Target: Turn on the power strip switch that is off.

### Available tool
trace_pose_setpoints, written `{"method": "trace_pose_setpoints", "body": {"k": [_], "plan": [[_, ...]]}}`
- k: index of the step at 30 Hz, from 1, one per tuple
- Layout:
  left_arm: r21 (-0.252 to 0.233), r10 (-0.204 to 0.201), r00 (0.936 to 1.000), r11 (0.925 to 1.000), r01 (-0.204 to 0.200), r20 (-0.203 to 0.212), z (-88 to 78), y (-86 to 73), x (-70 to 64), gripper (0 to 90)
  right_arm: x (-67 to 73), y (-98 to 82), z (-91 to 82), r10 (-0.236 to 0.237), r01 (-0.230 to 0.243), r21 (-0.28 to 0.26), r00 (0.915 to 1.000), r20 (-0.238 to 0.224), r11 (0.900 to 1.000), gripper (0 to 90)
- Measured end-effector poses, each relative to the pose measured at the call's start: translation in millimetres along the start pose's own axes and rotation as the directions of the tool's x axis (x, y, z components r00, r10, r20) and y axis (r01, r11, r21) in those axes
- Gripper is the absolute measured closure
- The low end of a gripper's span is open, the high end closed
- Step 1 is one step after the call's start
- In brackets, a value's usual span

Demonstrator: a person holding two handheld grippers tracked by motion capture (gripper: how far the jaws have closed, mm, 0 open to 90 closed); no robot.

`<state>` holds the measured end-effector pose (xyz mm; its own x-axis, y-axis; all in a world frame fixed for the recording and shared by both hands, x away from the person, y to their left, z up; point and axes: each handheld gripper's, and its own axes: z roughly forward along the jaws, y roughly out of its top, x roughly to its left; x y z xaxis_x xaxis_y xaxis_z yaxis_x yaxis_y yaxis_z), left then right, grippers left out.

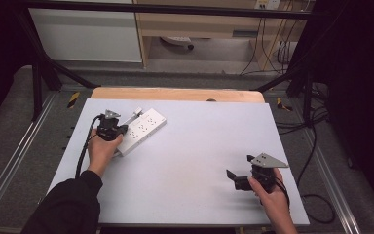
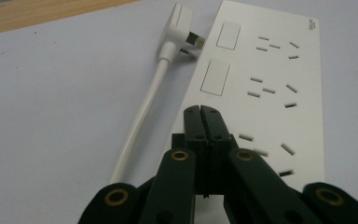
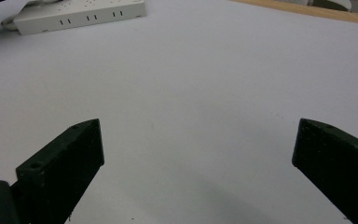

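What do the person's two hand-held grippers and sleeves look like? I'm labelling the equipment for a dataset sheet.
Both are black. The left hand-held gripper has linkage arms with brass-ringed pivots, a small grey three-cornered plate on top and a black cable trailing back. The right hand-held gripper carries a larger grey plate and its own black cable. The left arm wears a dark sleeve.

Even overhead light falls on the pale grey table top (image 1: 190,165), while the surroundings stay dark. Shadows are soft and faint. Both gripper views blur the near black jaws, without glare.
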<state>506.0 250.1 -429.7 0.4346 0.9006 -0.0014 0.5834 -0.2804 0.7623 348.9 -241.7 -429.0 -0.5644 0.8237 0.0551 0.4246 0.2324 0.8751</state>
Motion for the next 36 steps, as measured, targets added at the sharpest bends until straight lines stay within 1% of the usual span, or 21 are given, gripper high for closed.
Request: {"method": "trace_pose_setpoints", "body": {"k": [9, 13, 23, 30, 31, 32, 36], "plan": [[-0.023, -0.006, 1.0000, 0.9997, 0.007, 0.004, 3.0, 0.4, 0.0, 90.0, -0.3, 0.0, -0.3, 0.000, 0.000, -0.002, 1.0000, 0.001, 1.000, 2.7], [-0.025, 0.002, 0.9999, 0.9997, -0.001, 0.010, 3.7, 0.8, -0.8, 90.0, -0.3, 0.1, -0.2, -0.001, 0.001, -0.001, 1.0000, 0.001, 1.000, 2.6], [-0.053, 0.003, 0.9998, 0.9986, -0.002, 0.017, 3.8, 2.3, -2.3, 90.0, -0.6, 0.1, -0.1, -0.003, 0.003, -0.002, 1.0000, 0.000, 1.000, 2.7], [-0.085, -0.002, 0.9996, 0.9963, 0.005, 0.028, 2.5, 2.9, -0.1, 90.0, -0.6, 0.0, -0.3, -0.001, 0.001, -0.001, 1.0000, 0.000, 1.000, 2.7], [-0.091, -0.004, 0.9997, 0.9959, 0.006, 0.026, 2.5, 3.1, -0.3, 89.2, -0.7, 0.1, -0.3, -0.003, 0.003, -0.002, 1.0000, 0.000, 1.000, 2.7], [-0.095, -0.003, 0.9997, 0.9954, 0.006, 0.024, 2.6, 3.3, -0.5, 86.3, -0.5, 0.0, -0.3, -0.002, 0.002, -0.001, 1.0000, 0.000, 1.000, 2.6], [-0.105, 0.003, 0.9998, 0.9944, -0.001, 0.020, 2.8, 3.6, -0.1, 82.9, -0.5, -0.1, -0.2, -0.002, 0.002, -0.001, 1.0000, 0.002, 1.000, 2.7]]}}
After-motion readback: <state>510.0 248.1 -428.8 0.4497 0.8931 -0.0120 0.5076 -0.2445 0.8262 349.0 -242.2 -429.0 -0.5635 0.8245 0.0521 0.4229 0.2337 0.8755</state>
